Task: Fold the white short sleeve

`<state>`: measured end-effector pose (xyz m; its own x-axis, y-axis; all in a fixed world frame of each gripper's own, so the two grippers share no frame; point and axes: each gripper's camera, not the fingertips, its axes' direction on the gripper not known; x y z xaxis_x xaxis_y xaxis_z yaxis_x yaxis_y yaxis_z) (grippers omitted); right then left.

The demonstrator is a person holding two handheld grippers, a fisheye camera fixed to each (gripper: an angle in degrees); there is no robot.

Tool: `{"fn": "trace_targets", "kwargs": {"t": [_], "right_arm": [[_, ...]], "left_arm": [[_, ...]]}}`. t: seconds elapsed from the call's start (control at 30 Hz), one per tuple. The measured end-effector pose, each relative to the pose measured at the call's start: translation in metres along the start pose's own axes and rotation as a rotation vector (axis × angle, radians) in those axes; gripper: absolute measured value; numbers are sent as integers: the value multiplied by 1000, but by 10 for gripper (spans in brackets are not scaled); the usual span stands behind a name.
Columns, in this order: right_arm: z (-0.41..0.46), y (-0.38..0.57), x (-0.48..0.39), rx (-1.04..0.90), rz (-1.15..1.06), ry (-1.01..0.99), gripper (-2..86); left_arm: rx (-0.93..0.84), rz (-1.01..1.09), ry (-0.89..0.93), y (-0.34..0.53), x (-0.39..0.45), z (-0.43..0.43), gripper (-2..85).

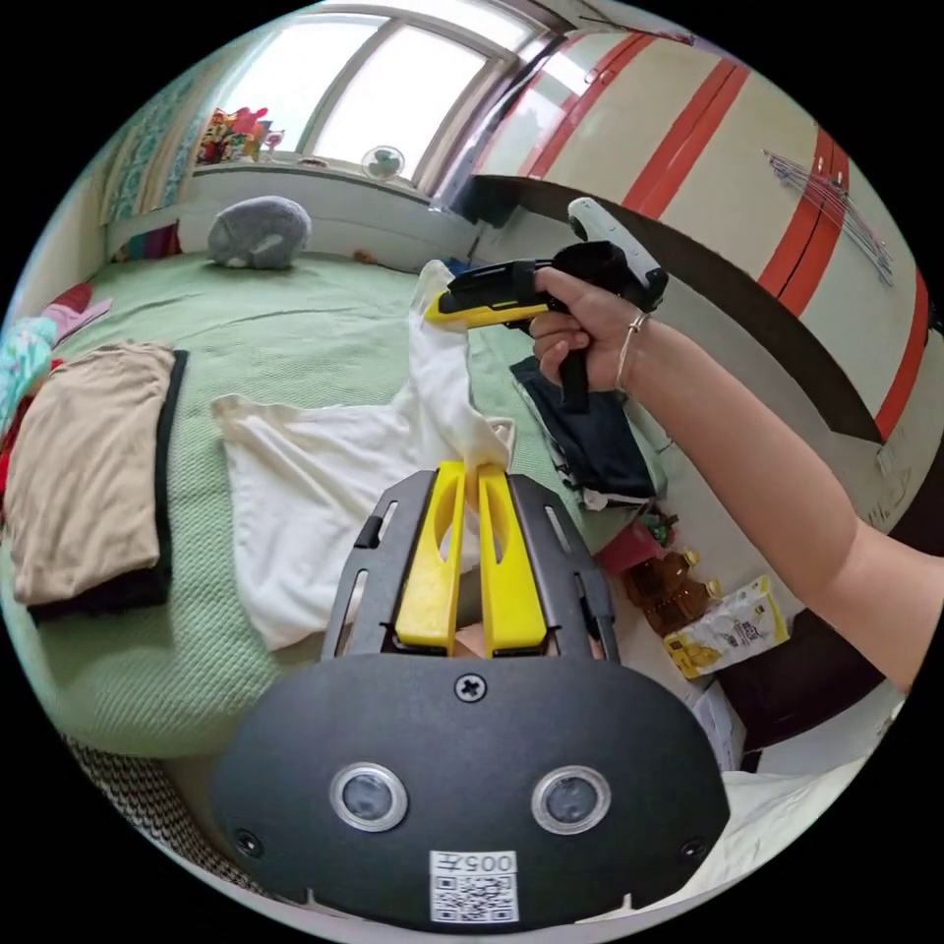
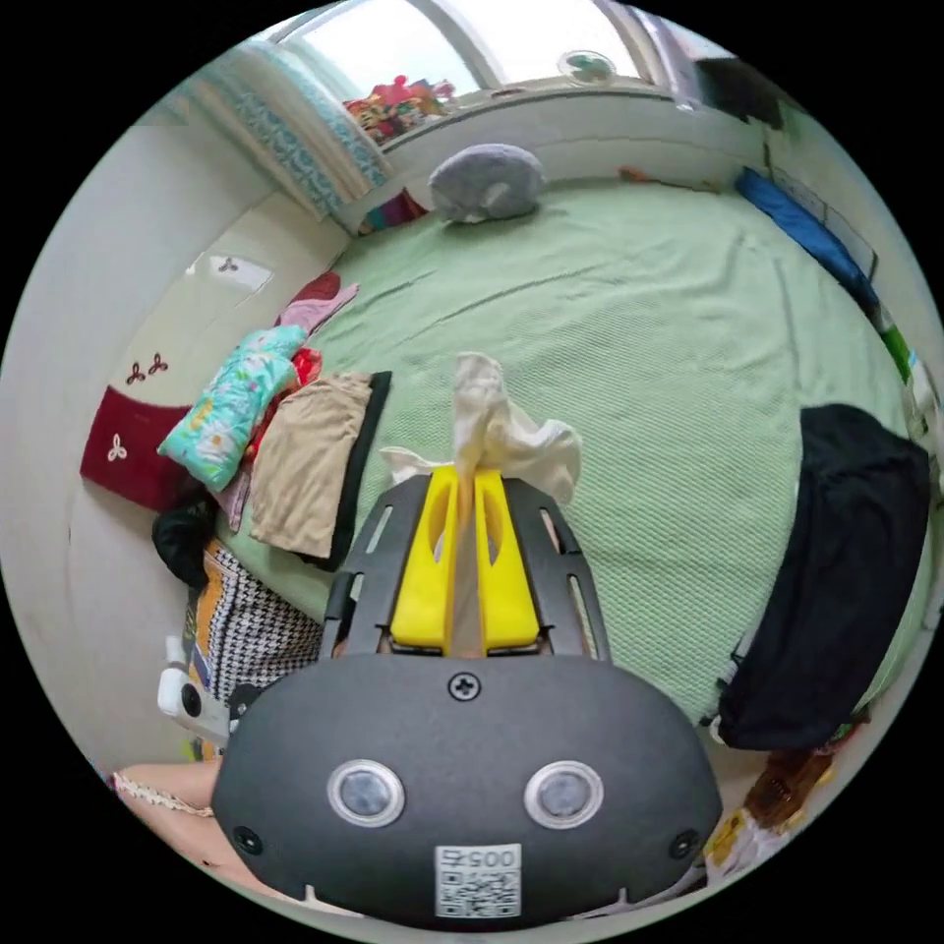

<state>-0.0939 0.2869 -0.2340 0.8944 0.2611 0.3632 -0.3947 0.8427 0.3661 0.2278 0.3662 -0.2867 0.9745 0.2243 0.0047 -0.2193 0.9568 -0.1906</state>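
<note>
Green bed (image 1: pixel 295 324) carries the white short sleeve (image 1: pixel 315 472), part spread, part lifted. Soft, light, droopy fabric; best gripped at hem/shoulder edges. Left tool (image 1: pixel 470 482) & right tool (image 1: pixel 442 307) both clamped on bunched cloth.

Two yellow-jawed handheld grippers, the left gripper (image 1: pixel 470 472) and the right gripper (image 1: pixel 444 295), are in use. One white short-sleeved shirt (image 1: pixel 315 472) lies on one green textured bedspread (image 2: pixel 639 324). There is one folded tan garment (image 1: pixel 84 462), one dark folded garment (image 2: pixel 846 570), and one grey plush cushion (image 2: pixel 487 182).
</note>
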Motion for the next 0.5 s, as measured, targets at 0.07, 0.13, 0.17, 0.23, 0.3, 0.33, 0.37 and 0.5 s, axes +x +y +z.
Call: {"fn": "trace_targets", "kwargs": {"t": [0.07, 0.13, 0.17, 0.23, 0.3, 0.33, 0.37, 0.5], "right_arm": [[28, -6, -34, -36, -48, 21, -10], [62, -10, -64, -78, -81, 52, -7], [87, -11, -80, -105, -89, 73, -3], [122, -11, -98, -164, -97, 90, 21], [148, -10, -115, -191, -91, 76, 52], [149, -9, -119, -184, -99, 63, 55], [147, -7, -126, -159, -128, 47, 59], [129, 14, -141, -102, -284, 162, 71]], "left_arm": [[-33, -32, -62, 7, -15, -9, 34], [-91, -83, -117, 14, -32, -12, 35], [-140, -98, -135, 19, -43, -11, 36], [-208, -123, -147, 28, -57, -10, 38], [-240, -158, -179, 38, -73, -15, 40], [-242, -161, -194, 40, -76, -17, 40], [-249, -159, -229, 42, -81, -21, 43], [-240, -130, -275, 37, -89, -25, 52]]}}
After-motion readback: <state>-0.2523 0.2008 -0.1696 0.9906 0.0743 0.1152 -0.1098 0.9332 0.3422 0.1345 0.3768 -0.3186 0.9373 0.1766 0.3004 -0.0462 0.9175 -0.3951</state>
